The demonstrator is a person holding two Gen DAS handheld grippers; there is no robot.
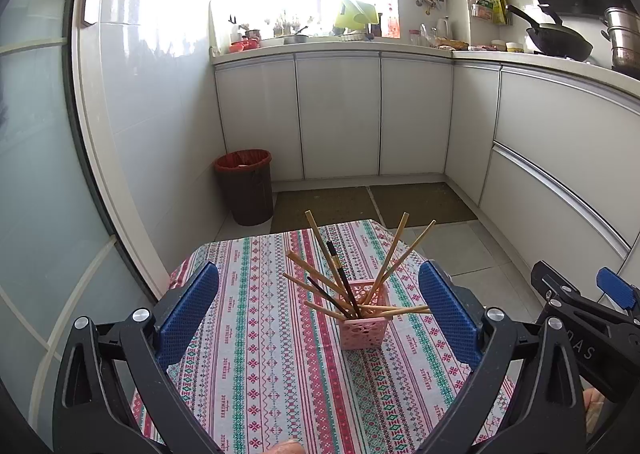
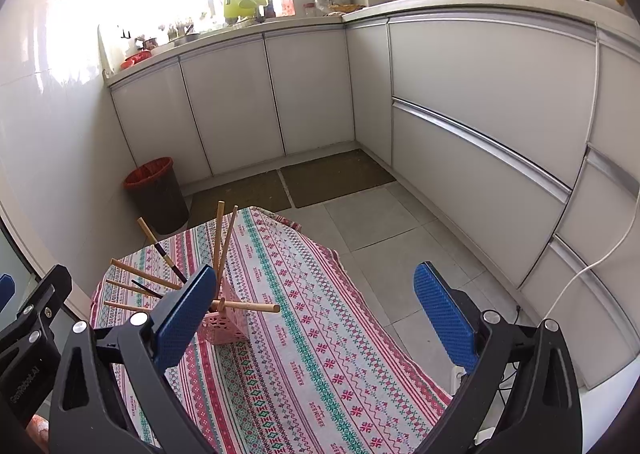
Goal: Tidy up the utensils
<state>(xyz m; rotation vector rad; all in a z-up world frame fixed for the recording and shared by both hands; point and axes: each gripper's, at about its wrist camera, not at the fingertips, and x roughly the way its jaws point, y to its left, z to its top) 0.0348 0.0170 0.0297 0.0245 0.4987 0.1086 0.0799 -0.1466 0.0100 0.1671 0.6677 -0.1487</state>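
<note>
Pink holder (image 1: 365,320) sits mid-table on the patterned cloth (image 1: 256,354), at 12 o'clock from the left gripper (image 1: 320,310) and centred between its wide-spread, empty fingers. Chopsticks (image 1: 320,242) fan out of it, mostly leaning toward 10–1 o'clock; one lies near-flat across the rim pointing 3 o'clock. Right gripper (image 2: 320,310) also spread and empty; holder sits at its 10 o'clock, partly behind its left finger. Left is better lined up. No loose utensils seen on the cloth, though near edge is hidden. Bin (image 1: 245,185) well clear.

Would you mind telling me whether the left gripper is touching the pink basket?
Apart. The left wrist view shows the left gripper open, tablecloth visible between each jaw and the pink basket.
</note>
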